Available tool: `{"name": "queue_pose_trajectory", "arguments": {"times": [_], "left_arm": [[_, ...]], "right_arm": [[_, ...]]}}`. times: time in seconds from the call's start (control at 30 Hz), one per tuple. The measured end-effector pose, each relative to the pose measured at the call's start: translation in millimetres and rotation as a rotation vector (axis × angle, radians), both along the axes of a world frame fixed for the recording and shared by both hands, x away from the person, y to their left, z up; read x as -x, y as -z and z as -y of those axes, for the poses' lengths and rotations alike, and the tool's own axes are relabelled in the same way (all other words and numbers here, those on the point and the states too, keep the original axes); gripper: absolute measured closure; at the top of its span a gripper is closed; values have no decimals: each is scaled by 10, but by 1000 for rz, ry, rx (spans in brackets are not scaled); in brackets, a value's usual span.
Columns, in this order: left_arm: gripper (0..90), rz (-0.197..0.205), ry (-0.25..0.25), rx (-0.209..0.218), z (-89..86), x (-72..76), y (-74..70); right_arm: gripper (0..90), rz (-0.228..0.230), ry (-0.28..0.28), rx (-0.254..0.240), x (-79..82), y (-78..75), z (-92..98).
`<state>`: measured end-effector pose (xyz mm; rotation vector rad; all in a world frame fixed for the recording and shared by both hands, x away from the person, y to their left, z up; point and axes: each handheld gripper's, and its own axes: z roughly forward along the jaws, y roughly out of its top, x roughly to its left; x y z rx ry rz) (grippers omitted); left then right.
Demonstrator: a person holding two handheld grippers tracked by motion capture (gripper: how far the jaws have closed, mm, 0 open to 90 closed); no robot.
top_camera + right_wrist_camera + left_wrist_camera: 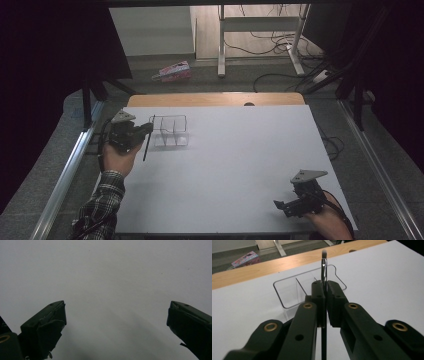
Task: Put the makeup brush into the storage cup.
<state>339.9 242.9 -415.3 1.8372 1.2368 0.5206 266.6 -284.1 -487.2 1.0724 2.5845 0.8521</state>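
Observation:
A thin black brush (146, 148) with a silver ferrule and a dark tip (323, 267) is clamped between the jaws of my left gripper (148, 128), which is shut on it. The brush stands nearly upright, with its tip up and its handle hanging below the jaws. Just beyond it at the table's far left sits a clear plastic organizer (170, 131) with open compartments (287, 290). My left gripper (325, 286) is right beside the organizer's near wall. Over the white table top near the front right corner, my right gripper (281, 207) is open, with nothing between its jaws (116, 312).
The white sheet (235, 165) covers most of the table, and a wooden strip (215, 99) shows along the far edge. A pink package (172, 71) lies on the floor beyond. Metal rails (65, 175) run along both sides, and cables and a desk frame (221, 45) are behind.

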Motion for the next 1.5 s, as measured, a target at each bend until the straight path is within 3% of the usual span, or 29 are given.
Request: {"name": "queue_pose_trajectory", "arguments": {"times": [0.47, 0.77, 1.03, 1.5], "left_arm": [[856, 47, -27, -13, -18, -150, -78], [856, 78, -40, 9, -46, -248, -132], [856, 99, -47, -5, -13, -328, -156], [856, 142, -64, 7, 16, -455, -208]], "right_arm": [[23, -2, -2, -1, 0, 1, -1], [24, -3, -4, 0, 1, 2, -3], [24, -2, -8, -1, 3, 0, -2], [27, -2, -11, 0, 5, 0, -5]]}}
